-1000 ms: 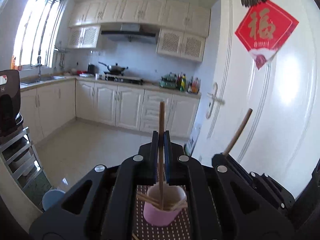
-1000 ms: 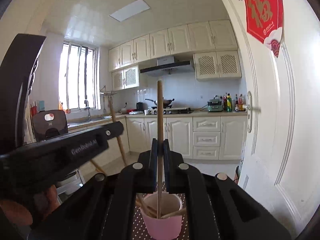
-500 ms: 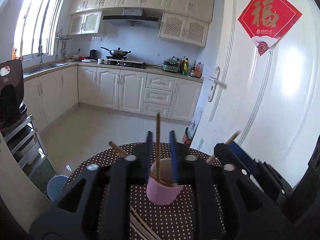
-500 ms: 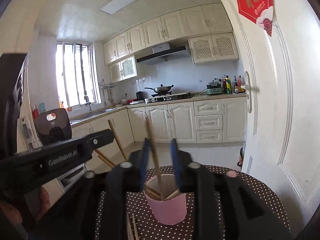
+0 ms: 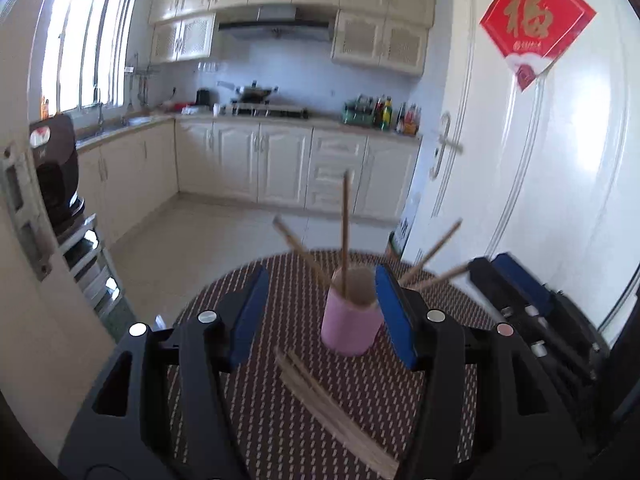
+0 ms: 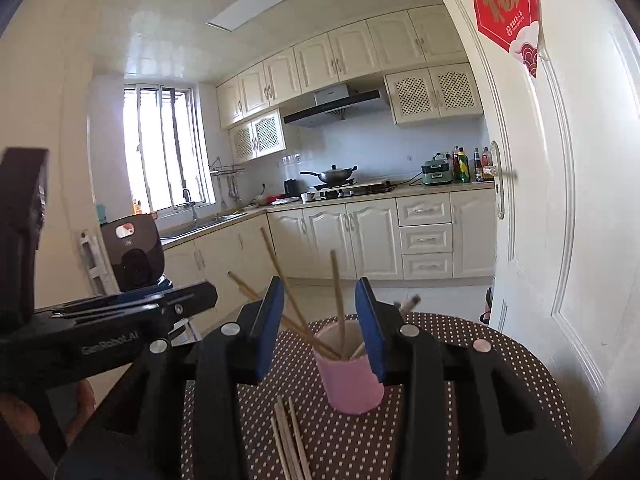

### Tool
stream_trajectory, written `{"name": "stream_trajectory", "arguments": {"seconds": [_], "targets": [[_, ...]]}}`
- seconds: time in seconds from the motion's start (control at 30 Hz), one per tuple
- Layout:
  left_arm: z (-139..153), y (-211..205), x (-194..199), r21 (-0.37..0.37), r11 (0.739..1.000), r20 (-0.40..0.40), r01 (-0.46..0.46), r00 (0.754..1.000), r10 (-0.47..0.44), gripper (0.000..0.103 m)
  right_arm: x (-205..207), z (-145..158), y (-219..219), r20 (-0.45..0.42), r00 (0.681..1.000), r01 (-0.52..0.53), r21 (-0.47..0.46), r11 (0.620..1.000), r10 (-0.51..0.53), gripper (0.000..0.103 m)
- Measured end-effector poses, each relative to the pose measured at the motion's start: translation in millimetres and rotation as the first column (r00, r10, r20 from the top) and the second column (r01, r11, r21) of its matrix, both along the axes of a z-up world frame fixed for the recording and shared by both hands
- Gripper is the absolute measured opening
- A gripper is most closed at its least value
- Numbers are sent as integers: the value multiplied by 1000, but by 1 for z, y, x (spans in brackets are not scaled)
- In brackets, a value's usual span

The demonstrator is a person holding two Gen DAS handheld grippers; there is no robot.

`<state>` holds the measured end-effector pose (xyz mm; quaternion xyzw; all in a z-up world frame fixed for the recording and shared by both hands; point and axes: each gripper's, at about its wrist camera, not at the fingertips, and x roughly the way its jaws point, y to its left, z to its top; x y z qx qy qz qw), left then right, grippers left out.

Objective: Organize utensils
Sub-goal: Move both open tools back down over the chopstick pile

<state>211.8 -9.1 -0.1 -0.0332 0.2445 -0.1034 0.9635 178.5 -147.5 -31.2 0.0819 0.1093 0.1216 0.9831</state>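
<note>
Both grippers pulled back, fingers opening — dotted tablecloth (image 5: 256, 408), kitchen behind.

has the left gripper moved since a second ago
Yes. The left gripper has backed away from the pink cup, which now sits farther off, with more dotted tablecloth showing. Its jaws have just been opening, nothing between them.

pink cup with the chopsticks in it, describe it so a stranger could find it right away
Find the round table with the brown dotted cloth. Near its middle stands a small pink cylindrical cup with wooden chopsticks sticking up from it. The other chopsticks lie flat in a loose bundle.
</note>
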Motion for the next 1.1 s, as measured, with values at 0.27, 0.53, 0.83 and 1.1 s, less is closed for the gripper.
{"name": "stream_trajectory", "arguments": {"seconds": [0.27,0.53,0.83,1.1], "targets": [[-43,5,-1,-28,999,-215,17,976,-22,56,-15,-27,2,-95,995,-23,11,1000,24,35],[-102,-1,2,-41,999,-405,3,914,-20,56,-8,-65,1,-235,971,-41,25,999,46,36],[-157,-10,15,-16,999,-546,-30,838,16,56,11,-113,-10,-408,911,-45,55,997,64,36],[-175,-14,26,30,997,-600,-72,796,75,55,16,-130,-22,-468,880,-51,81,995,84,36]]}}
